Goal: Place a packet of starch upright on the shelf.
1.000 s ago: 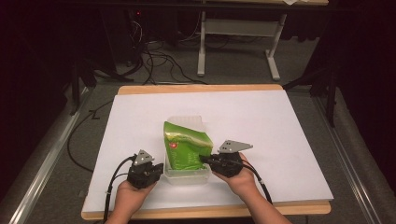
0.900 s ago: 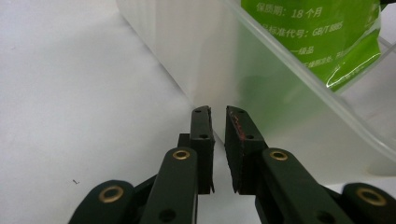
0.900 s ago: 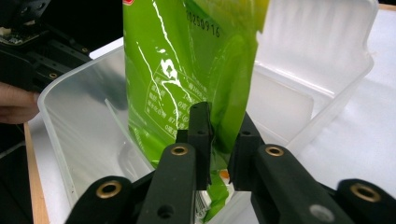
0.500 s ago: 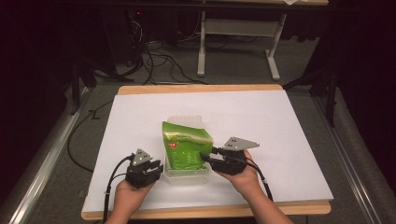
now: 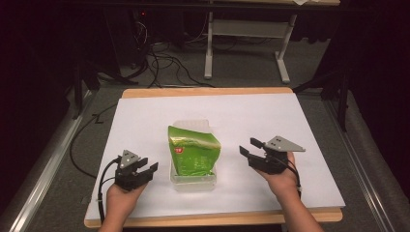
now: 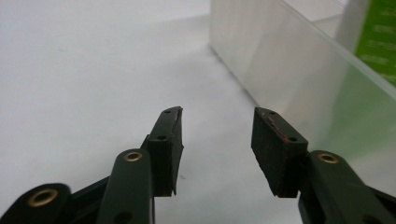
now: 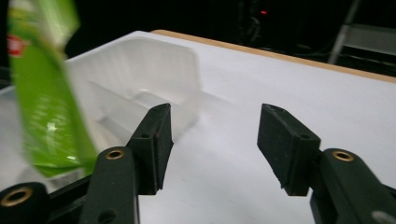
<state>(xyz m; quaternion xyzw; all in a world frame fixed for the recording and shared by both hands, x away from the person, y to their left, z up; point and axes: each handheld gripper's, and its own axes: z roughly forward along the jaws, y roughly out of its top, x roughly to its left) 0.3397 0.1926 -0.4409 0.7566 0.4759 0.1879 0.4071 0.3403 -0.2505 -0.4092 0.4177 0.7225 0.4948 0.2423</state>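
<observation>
on the white counter (image 5: pixel 290 125) stands a clear plastic tray (image 5: pixel 193 181), and a green bag (image 5: pixel 193 152) lies in it, leaning with its top toward the far end of the tray. the tray is in the middle of the counter, a little nearer to the person's edge. the left gripper (image 5: pixel 145 170) is just beside the left side of the tray, not touching it. the left hand (image 5: pixel 121 200) comes from the bottom edge and holds it low over the counter, with the tips pointing up and to the right, toward the tray. its fingers (image 6: pixel 170 140) have just been opening and now stand spread, with nothing between them; in the left gripper view the clear wall of the tray (image 6: pixel 299 70) is close on the right side and the green of the bag (image 6: pixel 380 42) shows through it. the right gripper (image 5: pixel 247 147) is on the other side, more apart from the tray than the left one. the right hand (image 5: pixel 280 179) holds it with the forearm coming up from the bottom right, and the tips point to the left, toward the bag. its fingers (image 7: pixel 287 144) have also just been opening and are spread wide, holding nothing. in the right gripper view the bag (image 7: pixel 44 93) is blurred at the left and the tray (image 7: pixel 154 70) is behind the left finger, with bare counter (image 7: pixel 327 93) between the two fingers.
</observation>
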